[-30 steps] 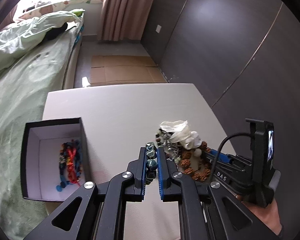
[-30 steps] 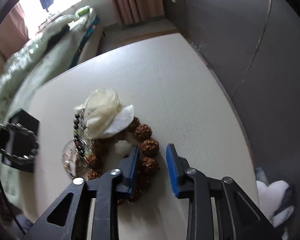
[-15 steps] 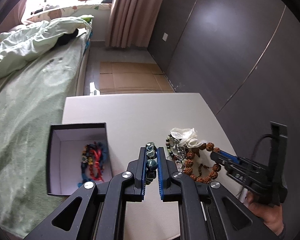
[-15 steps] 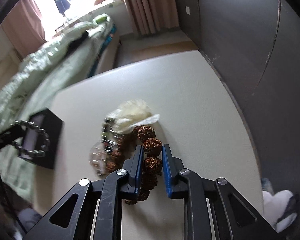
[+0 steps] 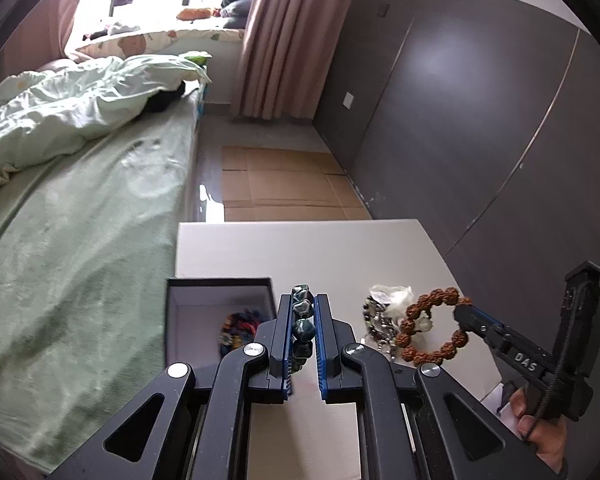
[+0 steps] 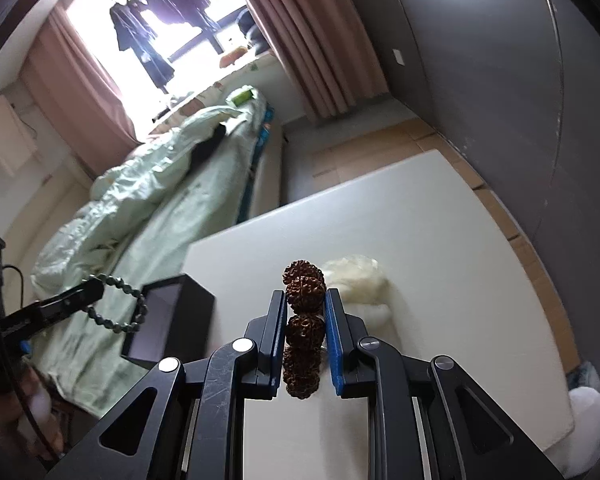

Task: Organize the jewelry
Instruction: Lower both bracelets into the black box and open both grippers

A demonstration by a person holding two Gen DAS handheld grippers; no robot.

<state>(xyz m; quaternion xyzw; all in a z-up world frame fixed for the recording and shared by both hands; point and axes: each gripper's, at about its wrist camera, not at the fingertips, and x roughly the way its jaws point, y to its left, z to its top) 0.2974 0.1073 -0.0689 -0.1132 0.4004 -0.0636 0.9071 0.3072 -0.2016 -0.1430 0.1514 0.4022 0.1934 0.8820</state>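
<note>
Jewelry here sits in three places: on a white table, inside a box, and in the two grippers. The table stands beside a bed with a pale green cover, and a dark wall panel runs along its far right side.

Near the table's left edge is an open black box with a white lining. A tangle of multicoloured beaded pieces lies on its floor.

The left gripper is clamped on a bracelet of dark green stone beads, held edge-on between the blue pads. In the right wrist view that bracelet hangs as an open loop in front of the box, clear of the table.

The right gripper is closed on a bracelet of large knobbly brown seed beads. From the left wrist view the ring is lifted off the surface, pinched at its right side by the right gripper.

A crumpled white fabric piece remains on the table just behind the brown ring. Beside it lies a small heap of dark beaded and silvery chain pieces, too tangled to count separately.
</note>
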